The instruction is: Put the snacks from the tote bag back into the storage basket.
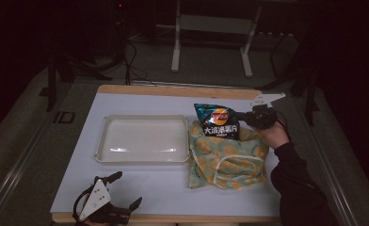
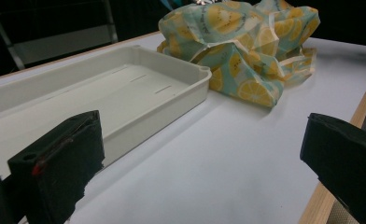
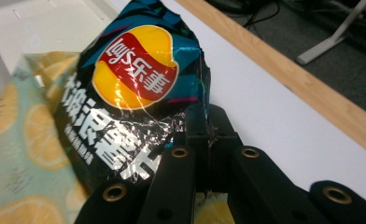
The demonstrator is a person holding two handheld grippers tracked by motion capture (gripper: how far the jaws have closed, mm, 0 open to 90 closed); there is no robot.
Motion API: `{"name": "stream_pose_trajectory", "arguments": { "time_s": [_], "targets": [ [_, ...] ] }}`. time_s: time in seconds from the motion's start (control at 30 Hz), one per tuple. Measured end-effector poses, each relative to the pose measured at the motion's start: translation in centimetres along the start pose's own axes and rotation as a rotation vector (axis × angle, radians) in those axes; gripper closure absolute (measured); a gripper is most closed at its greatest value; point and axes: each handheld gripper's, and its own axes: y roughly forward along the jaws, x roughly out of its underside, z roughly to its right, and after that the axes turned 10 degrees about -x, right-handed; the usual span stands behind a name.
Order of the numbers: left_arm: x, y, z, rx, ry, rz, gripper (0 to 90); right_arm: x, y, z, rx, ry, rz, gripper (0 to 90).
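A dark teal chip bag (image 1: 216, 121) (image 3: 134, 88) with a red and yellow logo is held over the far edge of a lemon-print cloth bag (image 1: 227, 157) (image 2: 239, 51) (image 3: 17, 158). My right gripper (image 1: 241, 115) (image 3: 204, 123) is shut on the chip bag's right edge. An empty white tray (image 1: 142, 139) (image 2: 102, 93) lies to the left of the cloth bag. My left gripper (image 1: 124, 190) (image 2: 204, 158) stands open near the table's front left edge, with nothing between its jaws, pointing toward the tray and cloth bag.
The white tabletop (image 1: 126, 188) has a wooden rim (image 1: 173, 90) (image 3: 302, 84). Beyond the far edge stand a metal frame (image 1: 211, 37) and cables (image 1: 133, 70) on a dark floor.
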Motion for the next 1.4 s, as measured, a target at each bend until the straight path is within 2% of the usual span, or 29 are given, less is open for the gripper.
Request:
{"name": "stream_pose_trajectory", "arguments": {
  "time_s": [0.3,0.47,0.53,0.6,0.7,0.83,0.9,1.0,1.17,1.4],
  "targets": [
    [-0.2,0.4,0.1,0.011,0.006,0.004,0.1,0.0,-4.0,-0.6,0.041,-0.001,0.064,90.0],
    [-0.3,0.6,0.1,0.015,0.005,0.009,0.1,-0.3,-4.9,-0.7,0.065,0.007,0.072,90.0],
    [-0.3,0.7,0.1,0.017,0.005,0.009,0.2,-1.1,-6.0,-0.8,0.096,0.007,0.083,90.0],
    [-0.4,0.7,0.1,0.02,0.007,0.01,0.2,-1.4,-6.4,-0.9,0.098,0.015,0.097,90.0],
    [-0.4,0.8,0.1,0.023,0.008,0.011,0.1,-2.5,-7.8,-1.2,0.124,-0.002,0.126,90.0],
    [-0.5,0.9,0.1,0.025,0.007,0.014,0.1,-3.4,-8.8,-1.4,0.145,-0.014,0.147,90.0],
    [-0.5,0.9,0.1,0.028,0.009,0.014,0.1,-4.5,-9.6,-1.6,0.163,-0.023,0.169,90.0],
    [-0.5,0.9,0.1,0.029,0.009,0.013,0.1,-5.3,-10.1,-1.7,0.165,-0.026,0.18,90.0],
    [-0.6,1.1,0.1,0.03,0.006,0.015,0.2,-8.1,-10.6,-2.2,0.192,-0.049,0.188,90.0],
    [-0.6,1.0,0.1,0.031,0.004,0.019,0.1,-10.2,-10.1,-2.9,0.176,-0.074,0.2,90.0]
  ]
}}
